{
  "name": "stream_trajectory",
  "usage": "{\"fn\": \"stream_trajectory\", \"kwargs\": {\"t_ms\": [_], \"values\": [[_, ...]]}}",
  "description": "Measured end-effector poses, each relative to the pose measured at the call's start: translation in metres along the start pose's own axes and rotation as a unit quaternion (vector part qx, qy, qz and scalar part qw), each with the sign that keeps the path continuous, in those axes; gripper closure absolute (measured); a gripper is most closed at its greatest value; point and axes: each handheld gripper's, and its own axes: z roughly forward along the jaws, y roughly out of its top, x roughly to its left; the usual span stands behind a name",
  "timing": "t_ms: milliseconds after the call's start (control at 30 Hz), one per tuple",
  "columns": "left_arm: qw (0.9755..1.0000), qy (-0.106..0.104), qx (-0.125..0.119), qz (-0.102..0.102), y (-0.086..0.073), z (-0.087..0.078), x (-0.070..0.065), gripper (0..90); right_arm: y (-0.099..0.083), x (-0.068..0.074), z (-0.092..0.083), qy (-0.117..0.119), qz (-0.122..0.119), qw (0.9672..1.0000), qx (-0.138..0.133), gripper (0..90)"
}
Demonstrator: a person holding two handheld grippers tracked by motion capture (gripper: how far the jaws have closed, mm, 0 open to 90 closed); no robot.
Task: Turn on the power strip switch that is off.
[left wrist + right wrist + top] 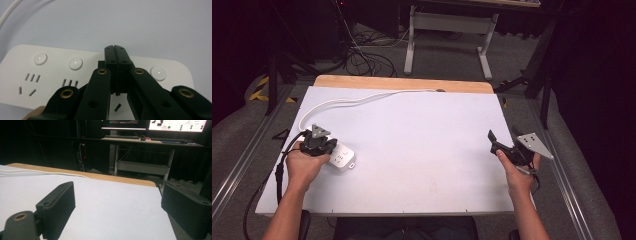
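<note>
Pressing down with its tips, the left gripper (115, 48) is parked right over the white power strip (341, 157), jaws squeezed flat together with nothing pinched between them. In the left gripper view, the closed tips are seen sitting in the row of round switch buttons (75, 63), over the spot between the second button and the far one (158, 72); whether a button is actually touched underneath can't be told. The strip's long axis is laid crosswise to the jaws, so any shift to another button would be made sideways along that row. Its white cord (362, 101) is run off beyond the gripper toward the table (422, 165) back edge. The right gripper (502, 142) is held well apart, jaws spread wide over bare table, so the left hand (302, 165) is clearly the nearer one.
</note>
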Motion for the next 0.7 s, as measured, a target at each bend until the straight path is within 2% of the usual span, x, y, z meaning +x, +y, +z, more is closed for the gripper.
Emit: {"fn": "stream_trajectory", "kwargs": {"t_ms": [67,167,233,467,633,700], "values": [[0.9999,-0.002,-0.003,-0.014,-0.0014,0.0008,0.0008,90.0,0.0001,-0.0002,0.0000,-0.002,0.001,1.0000,0.000,12.4],[0.9998,-0.003,-0.003,-0.019,-0.0020,0.0009,0.0011,90.0,0.0002,-0.0004,0.0003,0.000,0.001,1.0000,-0.001,12.4],[0.9995,-0.005,-0.005,-0.032,-0.0033,0.0016,0.0016,90.0,0.0001,0.0003,0.0009,0.002,0.002,1.0000,-0.001,12.4],[0.9997,0.012,-0.004,-0.020,-0.0038,0.0027,-0.0038,90.0,0.0012,0.0003,0.0019,0.001,0.003,1.0000,-0.004,12.5],[0.9997,0.018,0.000,-0.019,-0.0041,0.0029,-0.0050,90.0,0.0020,0.0001,0.0018,0.000,0.005,1.0000,-0.006,12.5],[0.9996,0.015,0.001,-0.025,-0.0037,0.0031,-0.0053,90.0,0.0024,-0.0004,0.0018,0.001,0.006,1.0000,-0.007,12.4]]}}
